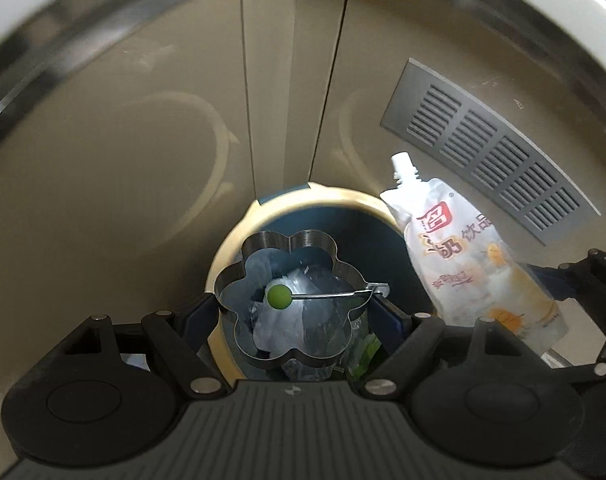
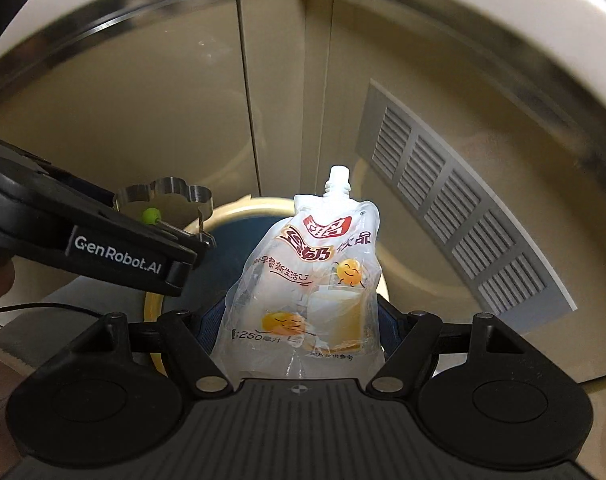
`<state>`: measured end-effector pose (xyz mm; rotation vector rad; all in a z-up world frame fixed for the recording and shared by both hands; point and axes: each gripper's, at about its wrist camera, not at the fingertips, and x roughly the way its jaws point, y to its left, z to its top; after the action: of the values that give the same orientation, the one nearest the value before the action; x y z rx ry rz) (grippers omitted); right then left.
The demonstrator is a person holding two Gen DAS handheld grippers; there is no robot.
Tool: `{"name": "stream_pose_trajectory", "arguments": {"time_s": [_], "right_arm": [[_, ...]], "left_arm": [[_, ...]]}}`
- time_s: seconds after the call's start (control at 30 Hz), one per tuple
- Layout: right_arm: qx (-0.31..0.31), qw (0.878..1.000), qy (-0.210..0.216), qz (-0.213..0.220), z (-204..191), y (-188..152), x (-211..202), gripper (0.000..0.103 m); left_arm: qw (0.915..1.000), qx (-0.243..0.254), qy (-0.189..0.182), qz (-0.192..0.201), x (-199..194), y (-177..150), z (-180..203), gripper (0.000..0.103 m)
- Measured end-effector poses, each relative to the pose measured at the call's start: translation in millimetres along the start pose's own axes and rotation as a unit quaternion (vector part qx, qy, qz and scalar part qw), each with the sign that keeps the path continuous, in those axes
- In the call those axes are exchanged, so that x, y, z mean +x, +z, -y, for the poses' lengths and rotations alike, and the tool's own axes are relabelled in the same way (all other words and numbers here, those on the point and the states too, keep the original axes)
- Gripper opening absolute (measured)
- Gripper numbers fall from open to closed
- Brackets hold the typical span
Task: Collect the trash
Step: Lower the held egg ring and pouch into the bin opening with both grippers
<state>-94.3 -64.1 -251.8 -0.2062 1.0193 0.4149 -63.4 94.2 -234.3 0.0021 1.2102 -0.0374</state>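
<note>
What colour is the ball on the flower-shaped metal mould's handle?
Green ball; clearest in the left wrist view.

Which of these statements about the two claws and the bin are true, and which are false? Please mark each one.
1. The left claw holds a flower-shaped metal mould with a green-tipped handle. True.
2. The right claw holds a glass bottle. False: it holds a drink pouch with a white spout.
3. The round bin under the mould is empty. False: crumpled clear plastic lies inside.
4. The pouch's spout points away from the right wrist camera. True.
5. A grey vent grille is set in the floor beside the bin. True.
</note>
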Motion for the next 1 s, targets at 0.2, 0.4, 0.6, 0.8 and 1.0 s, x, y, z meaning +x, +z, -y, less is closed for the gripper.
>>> {"name": "stream_pose_trajectory", "arguments": {"time_s": [0.2,0.4,0.6,0.8,1.0], "right_arm": [[0.016,1.000,0.005,-0.019,5.8,-0.4,18.0,0.076],[0.017,0.999,0.005,-0.035,4.8,-1.0,31.9,0.076],[0.032,0.998,0.016,-0.058,7.6,3.8,51.5,0.076],[0.036,0.996,0.013,-0.076,7.8,3.2,72.7,0.076],[0.034,0.995,0.012,-0.098,2.0,7.8,90.6,0.076]], "left_arm": [[0.9998,-0.001,0.000,-0.021,18.7,0.2,-0.2,0.085],[0.9990,-0.011,-0.007,-0.042,33.7,0.1,-6.0,0.085],[0.9969,-0.024,-0.020,-0.072,51.8,3.1,-8.3,0.085],[0.9957,-0.021,-0.015,-0.089,69.7,7.5,-5.9,0.085],[0.9944,-0.017,-0.005,-0.104,86.2,7.7,-4.5,0.085]]}}
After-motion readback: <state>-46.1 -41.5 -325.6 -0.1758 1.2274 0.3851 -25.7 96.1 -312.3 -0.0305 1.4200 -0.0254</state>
